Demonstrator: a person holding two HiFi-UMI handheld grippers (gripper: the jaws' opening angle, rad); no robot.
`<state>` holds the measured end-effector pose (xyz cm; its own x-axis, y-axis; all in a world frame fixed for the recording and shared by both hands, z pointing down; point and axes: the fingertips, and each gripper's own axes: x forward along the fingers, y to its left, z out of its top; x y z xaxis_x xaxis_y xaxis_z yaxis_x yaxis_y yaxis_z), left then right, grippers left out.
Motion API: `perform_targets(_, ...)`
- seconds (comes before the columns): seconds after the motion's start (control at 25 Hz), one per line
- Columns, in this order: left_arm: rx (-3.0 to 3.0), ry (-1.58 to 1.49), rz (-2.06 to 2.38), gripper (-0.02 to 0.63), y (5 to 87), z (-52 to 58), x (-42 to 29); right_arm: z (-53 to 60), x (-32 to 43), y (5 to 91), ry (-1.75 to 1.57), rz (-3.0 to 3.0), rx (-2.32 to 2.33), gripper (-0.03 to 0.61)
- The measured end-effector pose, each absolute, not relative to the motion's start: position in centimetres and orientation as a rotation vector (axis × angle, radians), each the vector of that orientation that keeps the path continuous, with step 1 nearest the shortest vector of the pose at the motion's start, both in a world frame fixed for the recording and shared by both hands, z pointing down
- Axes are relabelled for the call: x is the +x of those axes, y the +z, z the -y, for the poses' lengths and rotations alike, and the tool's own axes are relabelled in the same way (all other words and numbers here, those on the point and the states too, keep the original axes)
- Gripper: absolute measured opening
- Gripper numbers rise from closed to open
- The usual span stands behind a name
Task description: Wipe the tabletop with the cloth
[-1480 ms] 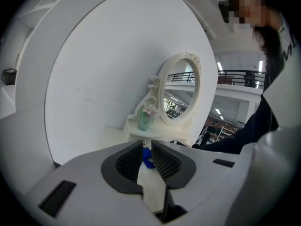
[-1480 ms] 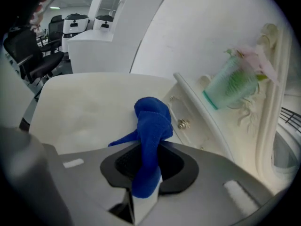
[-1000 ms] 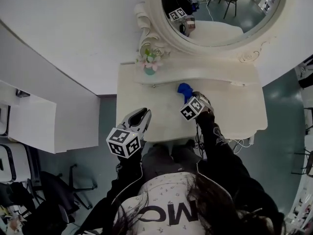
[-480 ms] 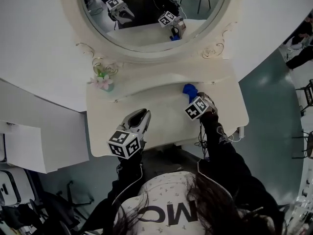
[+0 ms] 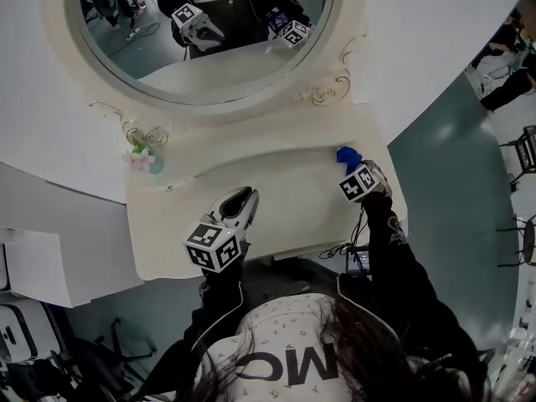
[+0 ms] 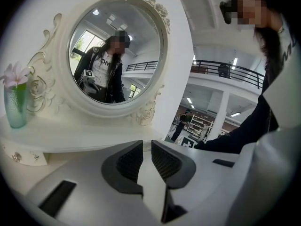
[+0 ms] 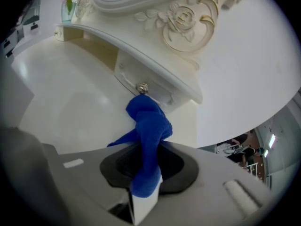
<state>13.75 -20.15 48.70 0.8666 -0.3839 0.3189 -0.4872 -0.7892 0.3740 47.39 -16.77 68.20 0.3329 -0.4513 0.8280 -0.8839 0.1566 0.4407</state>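
A blue cloth (image 5: 347,157) (image 7: 148,121) is bunched between the jaws of my right gripper (image 5: 358,171) (image 7: 146,150), which is shut on it. It rests on the cream tabletop (image 5: 285,203) (image 7: 66,98) near the back right corner, just below a small drawer knob (image 7: 142,87). My left gripper (image 5: 237,205) (image 6: 146,147) hovers over the front middle of the tabletop. Its jaws are shut, only a thin slit between the pads, and hold nothing.
A round ornate mirror (image 5: 201,32) (image 6: 115,55) stands behind a raised shelf (image 5: 251,145). A small vase with a flower (image 5: 142,158) (image 6: 16,102) sits on the shelf's left end. Cables (image 5: 342,249) hang at the front edge. The table's right edge (image 5: 399,198) lies close to the cloth.
My right gripper has carried the cloth rightward along the back of the tabletop, toward the right corner. The left gripper keeps its place. The head camera has swung, shifting the whole view.
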Motion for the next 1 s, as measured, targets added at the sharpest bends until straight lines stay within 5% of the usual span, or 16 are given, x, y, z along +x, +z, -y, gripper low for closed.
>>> perform_targets(0.48, 2.548, 0.336, 0.731, 0.046, 49.5, 20.3, 12.4, 13.6, 56.3, 68.4, 0.613, 1.140, 1.628, 0.091)
perform_targets(1.0, 2.540, 0.309, 0.728, 0.046, 49.2, 20.3, 3.6, 14.2, 44.2, 62.1, 0.741, 1.345, 1.806, 0.092)
